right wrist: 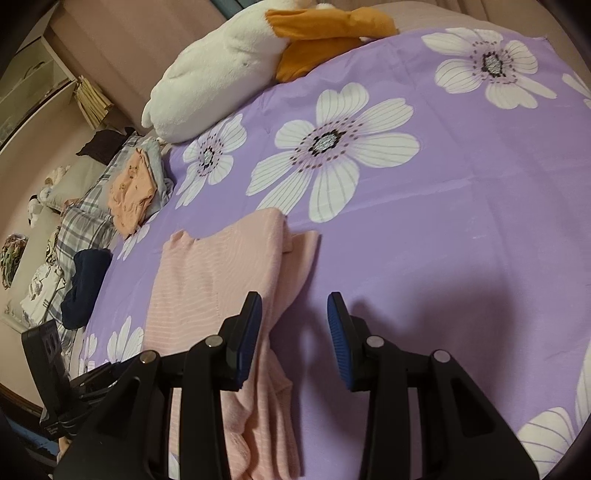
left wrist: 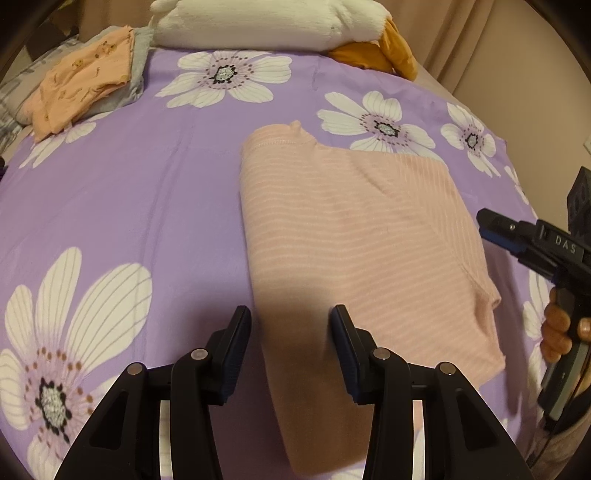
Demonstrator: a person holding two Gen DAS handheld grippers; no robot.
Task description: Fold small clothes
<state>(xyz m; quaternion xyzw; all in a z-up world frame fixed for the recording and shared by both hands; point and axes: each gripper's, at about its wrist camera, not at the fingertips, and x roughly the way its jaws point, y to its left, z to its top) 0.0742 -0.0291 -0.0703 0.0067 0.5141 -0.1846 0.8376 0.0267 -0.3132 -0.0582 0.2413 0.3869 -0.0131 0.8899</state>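
A pink striped garment point(left wrist: 351, 236) lies partly folded on the purple flowered bedsheet point(left wrist: 147, 192). My left gripper point(left wrist: 291, 325) is open and empty, hovering over the garment's near left edge. My right gripper point(right wrist: 295, 314) is open and empty, just right of the garment point(right wrist: 207, 280), its left finger point(right wrist: 247, 332) over the cloth's right edge. The right gripper also shows in the left wrist view point(left wrist: 517, 240), held beside the garment's right side.
A folded orange printed cloth point(left wrist: 81, 77) on grey clothes lies at the far left. A white and orange plush toy point(left wrist: 266, 22) lies along the back. Plaid and dark clothes point(right wrist: 85, 236) sit beyond the bed's left edge.
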